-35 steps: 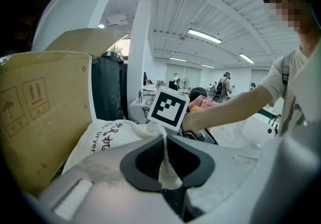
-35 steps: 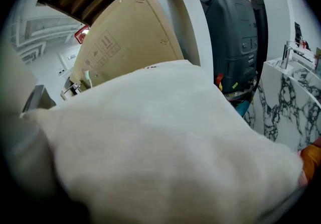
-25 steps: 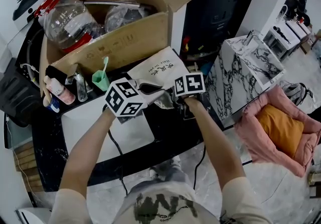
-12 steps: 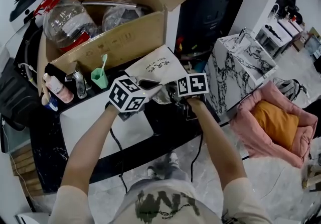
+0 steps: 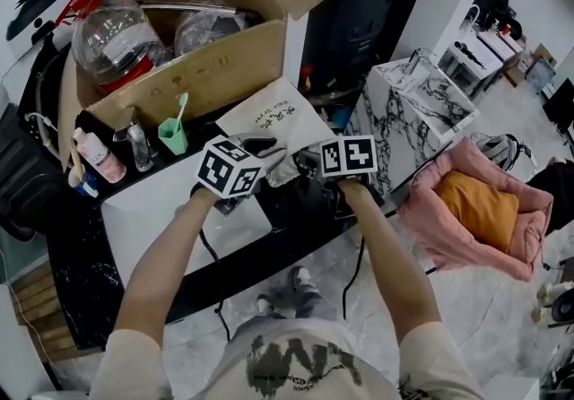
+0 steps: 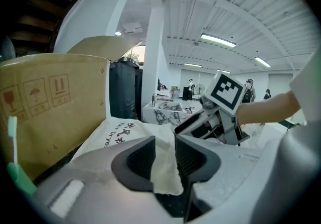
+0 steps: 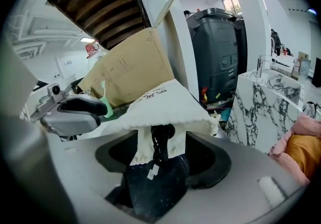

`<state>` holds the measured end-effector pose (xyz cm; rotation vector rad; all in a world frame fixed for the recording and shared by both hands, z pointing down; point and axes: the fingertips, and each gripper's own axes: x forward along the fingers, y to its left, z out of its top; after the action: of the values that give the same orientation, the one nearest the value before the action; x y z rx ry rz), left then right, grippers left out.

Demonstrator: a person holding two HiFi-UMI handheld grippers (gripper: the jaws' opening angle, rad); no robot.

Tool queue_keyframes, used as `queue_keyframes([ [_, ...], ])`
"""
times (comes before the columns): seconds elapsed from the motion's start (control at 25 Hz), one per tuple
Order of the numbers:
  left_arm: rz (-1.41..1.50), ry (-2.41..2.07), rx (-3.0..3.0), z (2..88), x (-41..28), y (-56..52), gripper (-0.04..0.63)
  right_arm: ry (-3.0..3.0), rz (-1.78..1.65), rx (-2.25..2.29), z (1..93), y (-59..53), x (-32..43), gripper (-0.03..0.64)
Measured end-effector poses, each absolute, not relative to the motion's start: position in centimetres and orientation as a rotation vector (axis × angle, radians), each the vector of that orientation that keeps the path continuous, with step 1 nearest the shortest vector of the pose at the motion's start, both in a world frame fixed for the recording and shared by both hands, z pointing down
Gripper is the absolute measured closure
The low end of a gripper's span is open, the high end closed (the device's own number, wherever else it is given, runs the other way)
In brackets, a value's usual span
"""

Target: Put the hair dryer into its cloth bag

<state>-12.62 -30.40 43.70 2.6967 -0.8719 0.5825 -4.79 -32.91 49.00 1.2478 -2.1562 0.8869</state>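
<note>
The white cloth bag (image 5: 273,111) with dark print lies on the black counter, its mouth toward me. My left gripper (image 5: 267,154) is at the mouth's left edge. In the left gripper view its jaws (image 6: 165,150) have just been opening, and a flap of the bag (image 6: 163,168) hangs loose between the pads. My right gripper (image 5: 307,160) is at the mouth's right side. In the right gripper view the bag (image 7: 160,105) drapes over its jaws (image 7: 160,142). The dark hair dryer (image 7: 155,183) fills the gap between them, and its black cord (image 7: 159,140) runs up into the bag.
An open cardboard box (image 5: 197,66) of wrapped items stands behind the bag. A green cup (image 5: 172,134) and small bottles (image 5: 94,156) sit to its left. A marble-patterned block (image 5: 421,111) and a pink pet bed (image 5: 475,210) are on the right. Black cords (image 5: 211,255) hang over the counter's front edge.
The left jaws have parted around the bag's edge. The right gripper has shifted slightly to the right. The bag stays where it was.
</note>
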Motion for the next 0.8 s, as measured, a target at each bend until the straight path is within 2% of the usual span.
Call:
queue_keyframes([
  [0.24, 0.486, -0.954, 2.663, 43.0, -13.2, -30.3, 0.462, -2.163, 0.85, 1.274, 47.7, -31.5, -4.6, 0.323],
  [0.8, 0.346, -1.295, 2.53, 40.0, -14.4, -29.2, 0.465, -2.317, 0.648, 1.289, 42.7, -29.5, -4.2, 0.479],
])
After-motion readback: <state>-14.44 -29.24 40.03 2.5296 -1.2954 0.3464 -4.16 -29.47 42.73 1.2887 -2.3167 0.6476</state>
